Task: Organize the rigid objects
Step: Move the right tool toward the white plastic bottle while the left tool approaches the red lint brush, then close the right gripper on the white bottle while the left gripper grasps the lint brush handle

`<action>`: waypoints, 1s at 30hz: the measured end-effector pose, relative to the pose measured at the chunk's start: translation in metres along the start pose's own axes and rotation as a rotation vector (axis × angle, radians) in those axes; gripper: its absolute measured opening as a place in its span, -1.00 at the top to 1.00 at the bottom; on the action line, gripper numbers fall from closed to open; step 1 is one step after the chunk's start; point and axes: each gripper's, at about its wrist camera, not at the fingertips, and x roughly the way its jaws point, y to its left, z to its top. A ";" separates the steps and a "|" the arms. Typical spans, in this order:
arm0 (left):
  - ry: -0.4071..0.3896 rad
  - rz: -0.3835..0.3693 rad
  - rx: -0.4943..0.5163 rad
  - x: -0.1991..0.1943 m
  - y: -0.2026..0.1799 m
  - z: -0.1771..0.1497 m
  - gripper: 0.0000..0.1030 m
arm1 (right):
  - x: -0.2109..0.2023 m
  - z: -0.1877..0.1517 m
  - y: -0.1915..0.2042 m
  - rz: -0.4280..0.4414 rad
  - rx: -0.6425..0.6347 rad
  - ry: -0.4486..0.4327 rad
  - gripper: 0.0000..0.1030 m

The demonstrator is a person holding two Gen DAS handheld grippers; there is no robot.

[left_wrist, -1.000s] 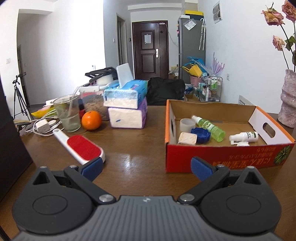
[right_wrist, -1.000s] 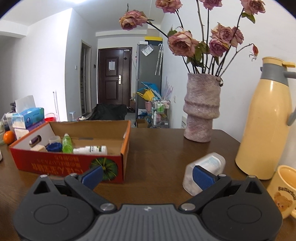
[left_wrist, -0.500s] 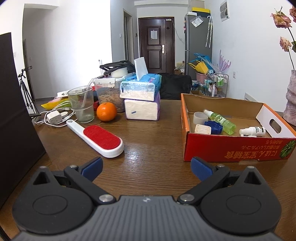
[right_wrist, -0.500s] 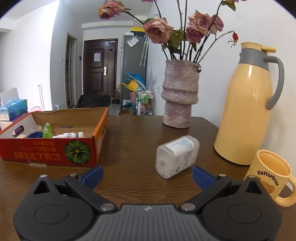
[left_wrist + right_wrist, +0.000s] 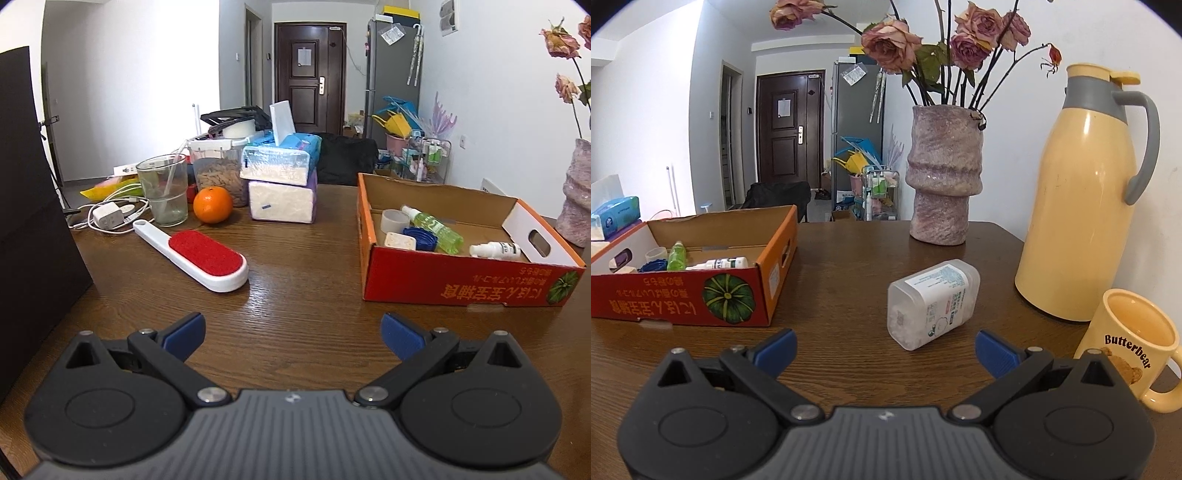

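A red cardboard box on the wooden table holds a green bottle, a white spray bottle, a blue lid and a tape roll. It also shows in the right wrist view. A white lint brush with a red pad lies left of the box, ahead of my open, empty left gripper. A clear plastic container with a white label lies on its side just ahead of my open, empty right gripper.
An orange, a glass cup, stacked tissue packs and a charger with cables crowd the back left. A flower vase, a yellow thermos and a yellow mug stand at the right.
Both grippers have drawn back from the table's objects. The lint brush and the clear container, earlier near the fingertips, now lie farther ahead. Both grippers stay open.
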 end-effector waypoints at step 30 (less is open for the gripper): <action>0.025 0.129 -0.026 0.030 0.054 0.023 -1.00 | 0.104 0.022 -0.045 0.003 -0.059 0.087 -1.00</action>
